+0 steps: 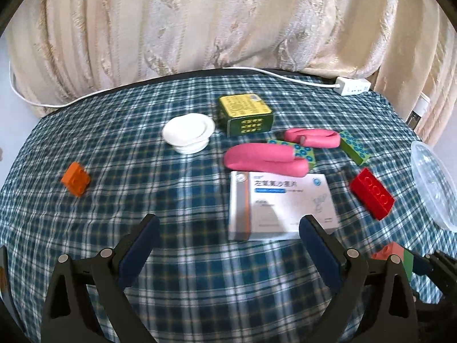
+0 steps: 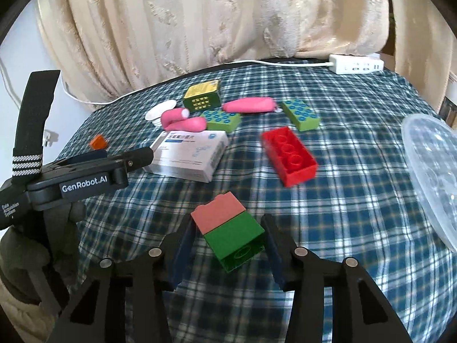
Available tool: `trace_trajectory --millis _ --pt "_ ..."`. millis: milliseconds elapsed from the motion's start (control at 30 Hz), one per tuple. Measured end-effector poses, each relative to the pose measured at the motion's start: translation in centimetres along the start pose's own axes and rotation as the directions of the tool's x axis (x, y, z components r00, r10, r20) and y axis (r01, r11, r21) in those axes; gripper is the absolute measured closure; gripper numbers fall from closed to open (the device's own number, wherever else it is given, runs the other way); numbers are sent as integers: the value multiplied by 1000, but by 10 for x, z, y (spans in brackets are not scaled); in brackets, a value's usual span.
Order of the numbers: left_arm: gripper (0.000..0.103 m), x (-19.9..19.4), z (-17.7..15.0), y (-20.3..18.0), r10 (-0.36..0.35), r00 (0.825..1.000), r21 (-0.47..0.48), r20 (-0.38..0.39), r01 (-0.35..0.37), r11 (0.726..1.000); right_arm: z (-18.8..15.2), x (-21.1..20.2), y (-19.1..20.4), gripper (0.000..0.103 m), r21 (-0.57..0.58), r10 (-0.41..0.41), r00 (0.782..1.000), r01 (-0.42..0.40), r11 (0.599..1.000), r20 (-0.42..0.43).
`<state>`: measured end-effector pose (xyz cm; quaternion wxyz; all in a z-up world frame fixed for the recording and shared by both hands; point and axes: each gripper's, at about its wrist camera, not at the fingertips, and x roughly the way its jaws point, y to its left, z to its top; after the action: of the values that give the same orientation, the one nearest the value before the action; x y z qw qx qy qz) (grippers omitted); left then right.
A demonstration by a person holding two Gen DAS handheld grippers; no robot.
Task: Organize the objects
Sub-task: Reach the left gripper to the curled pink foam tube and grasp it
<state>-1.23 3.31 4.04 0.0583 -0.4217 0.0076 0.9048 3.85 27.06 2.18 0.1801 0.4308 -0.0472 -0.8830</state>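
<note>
- my right claw (image 2: 228,245) was clamped on a two-part block (image 2: 228,233), pink half away from me, green half toward me, one pad pressed against each side of it, above the near edge of the table (image 2: 357,200).
- my left claw (image 1: 228,237) stood apart with nothing between its pads, over the near part of the plaid cloth; in the right wrist view it reached in from the left edge.
- a white medicine box (image 1: 281,205) lay flat just beyond the left claw, toward the middle of the table.
- touching the far side of that box was a pink folded piece (image 1: 265,161), and a second pink folded piece (image 1: 312,138) lay farther back.
- two green slabs with blue rings sat near them: one (image 2: 224,120) partly under the nearer pink piece, the other (image 2: 300,114) more toward the right edge.
- a red brick (image 2: 290,157) lay to the right of the medicine box, well apart from the block i held.
- a green and yellow box (image 1: 247,114) and a white round dish (image 1: 188,133) stood side by side farther back.
- a small orange brick (image 1: 75,183) lay alone toward the left edge.
- a clear plastic bowl (image 2: 431,171) rested at the right edge.
- a white power strip (image 2: 355,64) lay at the far right corner, its cable running along the far edge, with a cream curtain (image 1: 200,23) behind.
</note>
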Motion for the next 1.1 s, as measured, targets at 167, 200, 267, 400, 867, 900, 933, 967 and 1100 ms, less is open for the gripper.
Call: trace_trajectory --millis 167,200,267,400,867,900,933,967,1100 --pt "5 8 4 -11 -50 998 -12 -24 49 999 -3 -4 -9 53 17 3 1000 -3 1000 6" --pt "5 11 5 -13 -56 998 -16 -30 56 998 -3 -5 -10 53 20 2 1000 -2 1000 7" --pt "5 14 8 -14 -56 998 -26 -35 55 998 -4 -7 -14 53 27 2 1000 -2 1000 10" --pt "5 19 16 -13 -44 999 -41 -31 42 998 -4 -9 -23 53 43 6 1000 -7 999 15" --pt "5 43 49 -26 -1 1000 11 -15 2 1000 -3 -10 -38 53 64 28 999 -29 998 19" --pt "5 48 50 -25 -2 1000 6 -25 2 1000 -3 -9 -39 53 65 28 999 -29 997 18" --pt "5 51 50 -24 -3 999 2 -34 3 1000 -3 -9 -39 53 65 28 999 -29 997 17" --pt "5 55 52 -22 -6 999 -7 -43 5 1000 -3 -9 -40 53 66 28 999 -29 997 16" --pt "5 63 54 -17 -7 999 -29 -47 5 1000 -3 -7 -40 53 65 30 999 -31 997 11"
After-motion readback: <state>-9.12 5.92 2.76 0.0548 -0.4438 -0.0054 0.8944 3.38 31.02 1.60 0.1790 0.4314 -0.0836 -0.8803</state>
